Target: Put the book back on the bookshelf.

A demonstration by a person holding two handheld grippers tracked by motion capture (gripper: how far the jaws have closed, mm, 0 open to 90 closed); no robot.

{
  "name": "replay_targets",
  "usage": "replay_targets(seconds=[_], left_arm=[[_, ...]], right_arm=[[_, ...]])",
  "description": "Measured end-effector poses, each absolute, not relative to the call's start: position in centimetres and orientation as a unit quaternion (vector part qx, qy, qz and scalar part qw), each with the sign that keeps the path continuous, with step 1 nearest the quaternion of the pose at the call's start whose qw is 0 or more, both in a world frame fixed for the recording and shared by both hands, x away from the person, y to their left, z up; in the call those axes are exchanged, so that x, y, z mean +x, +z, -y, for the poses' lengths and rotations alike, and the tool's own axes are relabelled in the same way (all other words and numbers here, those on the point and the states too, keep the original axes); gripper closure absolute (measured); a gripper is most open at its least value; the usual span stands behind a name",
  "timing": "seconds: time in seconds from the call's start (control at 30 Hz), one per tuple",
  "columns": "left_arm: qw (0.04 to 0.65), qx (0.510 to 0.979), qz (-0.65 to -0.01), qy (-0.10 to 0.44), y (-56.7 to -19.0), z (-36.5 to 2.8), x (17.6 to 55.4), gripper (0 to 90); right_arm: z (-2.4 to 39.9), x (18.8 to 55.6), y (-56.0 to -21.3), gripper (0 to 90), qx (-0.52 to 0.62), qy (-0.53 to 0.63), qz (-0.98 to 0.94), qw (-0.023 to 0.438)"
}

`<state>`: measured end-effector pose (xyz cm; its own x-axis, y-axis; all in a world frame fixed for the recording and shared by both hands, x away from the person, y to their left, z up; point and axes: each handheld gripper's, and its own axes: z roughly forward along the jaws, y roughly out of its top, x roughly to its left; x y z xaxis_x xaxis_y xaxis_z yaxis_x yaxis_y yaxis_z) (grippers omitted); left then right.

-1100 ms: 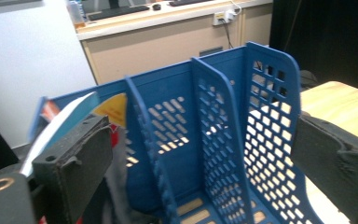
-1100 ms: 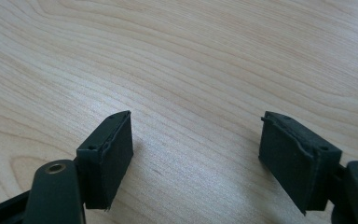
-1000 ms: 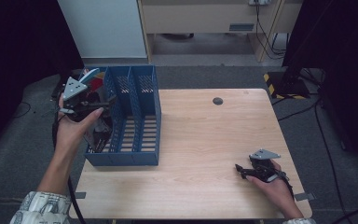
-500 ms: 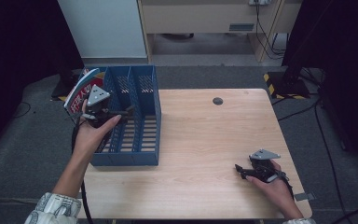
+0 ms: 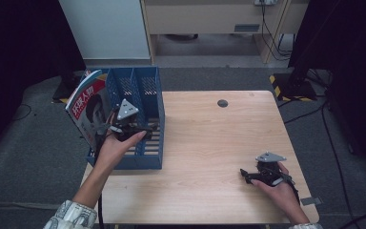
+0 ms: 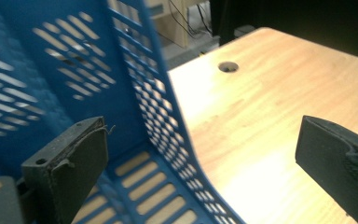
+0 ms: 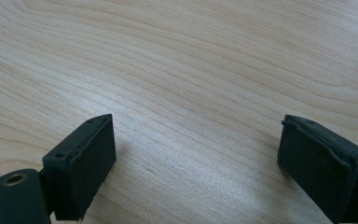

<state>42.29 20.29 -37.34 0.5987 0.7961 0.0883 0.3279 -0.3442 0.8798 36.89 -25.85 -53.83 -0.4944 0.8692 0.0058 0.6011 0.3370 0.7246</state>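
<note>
Magazine (image 5: 86,107) stood upright, leaning against the outer left wall of the blue file rack (image 5: 143,143) at the desk's left edge, just left of the left gripper (image 5: 147,130). Left gripper wide open, empty, had dropped over the rack. Right gripper (image 5: 246,175) rested near the desk's right front corner, jaws just opened wide, nothing between

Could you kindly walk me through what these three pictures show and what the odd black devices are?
A person sits at a wooden table and holds a hand-operated gripper in each hand. The high view looks down from above: the left gripper hangs over a blue file rack at the table's left edge, and the right gripper rests low near the front right. A magazine leans in the rack's outer side. The other two pictures come from cameras riding on each gripper, looking along its black jaws. The left gripper view shows open jaws astride the rack's wall; the right gripper view shows open jaws over bare wood. Neither holds anything.
</note>
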Motion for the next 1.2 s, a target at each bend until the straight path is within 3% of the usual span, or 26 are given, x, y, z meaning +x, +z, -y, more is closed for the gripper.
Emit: replay_targets(seconds=[1.2], left_arm=[[0.411, 0.847, -0.286, 0.177, -44.1, -6.4, 39.3, 3.0]], right_arm=[[25.8, 36.8, -53.8, 10.2, 0.465, 0.341, -0.794, 0.194]])
